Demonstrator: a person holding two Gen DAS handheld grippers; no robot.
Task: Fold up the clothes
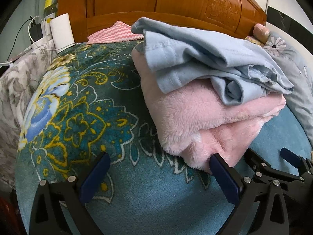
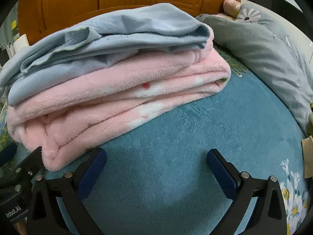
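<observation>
A folded pink fleece garment [image 1: 197, 115] lies on the teal flowered bed blanket [image 1: 84, 105], with a light blue garment [image 1: 195, 58] loosely folded on top. In the right wrist view the pink garment [image 2: 109, 105] and the blue garment [image 2: 117, 39] form one stack. My left gripper [image 1: 159, 164] is open and empty, its right finger touching the pink garment's near corner. My right gripper [image 2: 156, 160] is open and empty over the blanket [image 2: 195, 137], just right of the stack. The right gripper also shows in the left wrist view [image 1: 272, 160].
A carved wooden headboard [image 1: 156, 0] stands behind the stack. A grey flowered pillow [image 2: 264, 49] lies to the right. A pink-and-white zigzag cloth [image 1: 115, 32] lies by the headboard. A white cylinder [image 1: 61, 31] and charger cables stand at the left bedside.
</observation>
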